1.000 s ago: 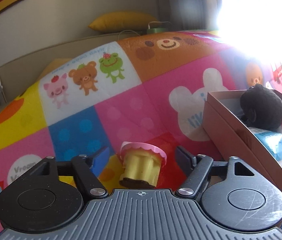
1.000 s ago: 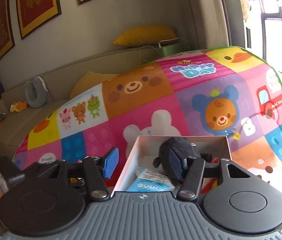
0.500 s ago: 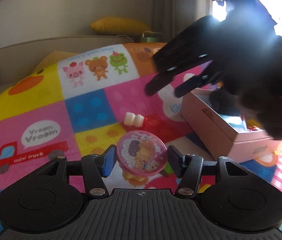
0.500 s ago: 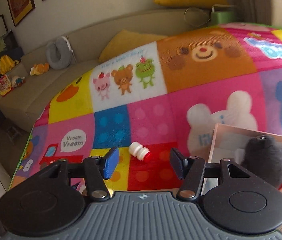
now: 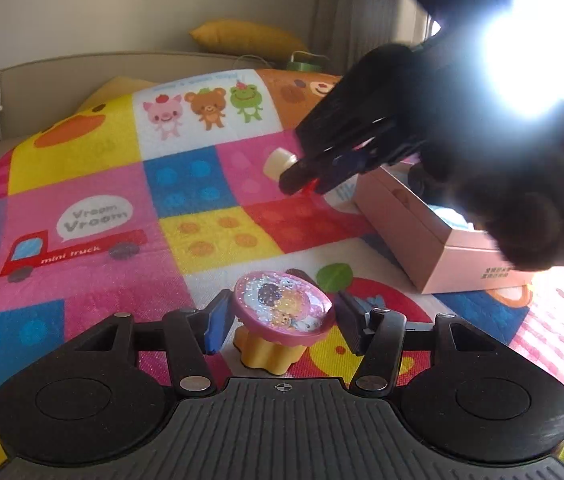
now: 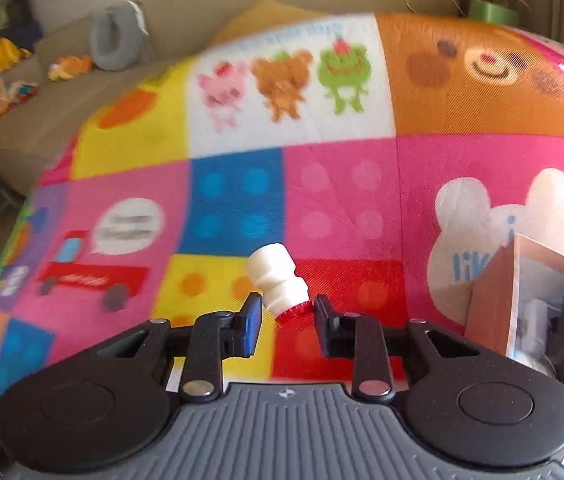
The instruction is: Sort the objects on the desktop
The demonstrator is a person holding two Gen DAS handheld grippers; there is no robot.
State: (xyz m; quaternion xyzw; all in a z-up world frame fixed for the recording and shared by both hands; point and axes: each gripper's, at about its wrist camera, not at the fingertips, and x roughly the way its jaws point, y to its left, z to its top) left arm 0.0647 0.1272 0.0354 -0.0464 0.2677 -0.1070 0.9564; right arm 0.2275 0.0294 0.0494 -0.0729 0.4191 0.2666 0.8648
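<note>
White bottle [image 6: 276, 282] lies flat, red cap toward open right tongs [image 6: 286, 322].

"Vroom Vroom", "mini truck" (on play mat [image 5: 94, 184])

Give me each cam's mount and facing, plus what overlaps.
Left wrist: sits on the left hand-held gripper, low over the play mat, facing the pink-topped toy between its open fingers; the right hand-held gripper crosses above.
Right wrist: sits on the right hand-held gripper, facing a small white bottle by its open fingertips.
Shared: mat, bottle, box.
</note>
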